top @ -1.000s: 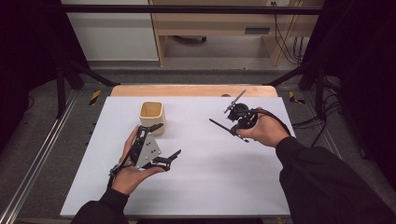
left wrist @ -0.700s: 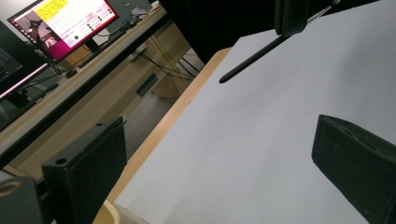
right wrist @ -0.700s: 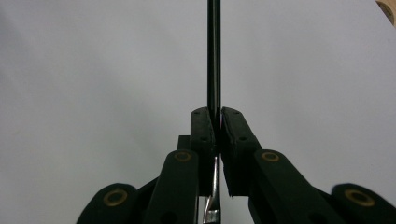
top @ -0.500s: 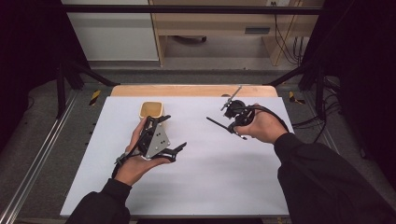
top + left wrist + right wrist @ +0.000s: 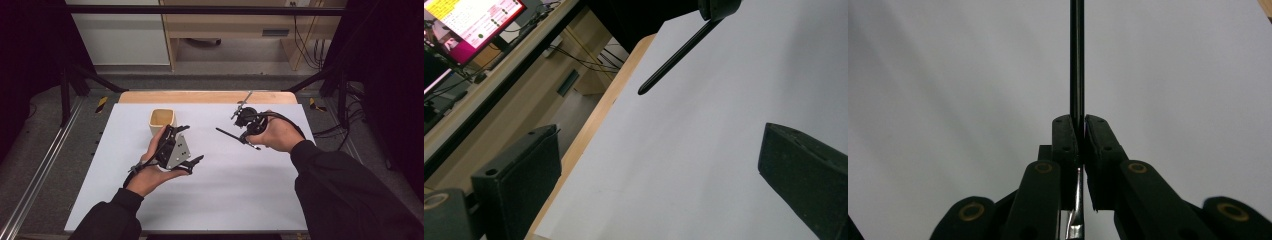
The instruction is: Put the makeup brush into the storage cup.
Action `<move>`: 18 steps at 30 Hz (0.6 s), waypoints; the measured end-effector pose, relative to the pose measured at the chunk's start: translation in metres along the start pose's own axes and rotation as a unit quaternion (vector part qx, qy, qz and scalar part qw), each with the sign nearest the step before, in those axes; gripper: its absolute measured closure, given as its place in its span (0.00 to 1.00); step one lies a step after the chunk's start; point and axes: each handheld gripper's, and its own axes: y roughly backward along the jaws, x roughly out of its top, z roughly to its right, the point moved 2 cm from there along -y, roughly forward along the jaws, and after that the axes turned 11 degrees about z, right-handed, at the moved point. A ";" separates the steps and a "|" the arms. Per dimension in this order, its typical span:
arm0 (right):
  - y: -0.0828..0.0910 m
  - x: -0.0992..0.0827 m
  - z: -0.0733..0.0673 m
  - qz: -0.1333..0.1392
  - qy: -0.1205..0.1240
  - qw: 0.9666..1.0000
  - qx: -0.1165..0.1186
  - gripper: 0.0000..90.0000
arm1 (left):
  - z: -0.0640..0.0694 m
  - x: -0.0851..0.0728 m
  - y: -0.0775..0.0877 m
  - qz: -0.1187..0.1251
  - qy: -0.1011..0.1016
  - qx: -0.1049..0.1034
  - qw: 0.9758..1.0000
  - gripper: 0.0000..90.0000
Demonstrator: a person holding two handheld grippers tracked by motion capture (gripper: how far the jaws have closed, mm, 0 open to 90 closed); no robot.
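Observation:
My right gripper (image 5: 244,135) is over the right half of the white table (image 5: 240,200), shut on a thin black rod (image 5: 227,133) whose tip points left. In the right gripper view the rod (image 5: 1077,60) rises straight out of the closed jaws of the gripper (image 5: 1078,122), and a silver end shows below them. My left gripper (image 5: 192,144) is held over the table's left middle, open and empty, its jaws pointing right. In the left gripper view its own jaws (image 5: 664,175) stand wide apart, and the rod (image 5: 674,60) slants in from the top.
A tan square cup (image 5: 162,120) stands on the table just behind my left hand. A wooden strip (image 5: 210,97) runs along the table's far edge. A monitor (image 5: 469,25) and cables sit on a desk beyond it. Dark frame legs flank the table.
My left gripper has moved a little forward and to the right, closer to the cup. The right gripper has shifted slightly left with the rod still in it.

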 end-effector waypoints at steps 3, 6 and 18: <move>0.000 0.001 0.002 0.001 -0.004 1.000 0.002 0.93 | 0.001 -0.002 -0.003 -0.009 -0.002 -0.003 1.000 0.05; 0.000 0.001 0.001 -0.003 -0.009 1.000 0.005 0.93 | 0.002 -0.004 -0.007 -0.016 -0.006 -0.007 1.000 0.05; -0.003 0.006 -0.013 -0.018 0.020 1.000 0.016 0.93 | 0.009 -0.003 -0.019 -0.024 -0.045 -0.014 0.999 0.09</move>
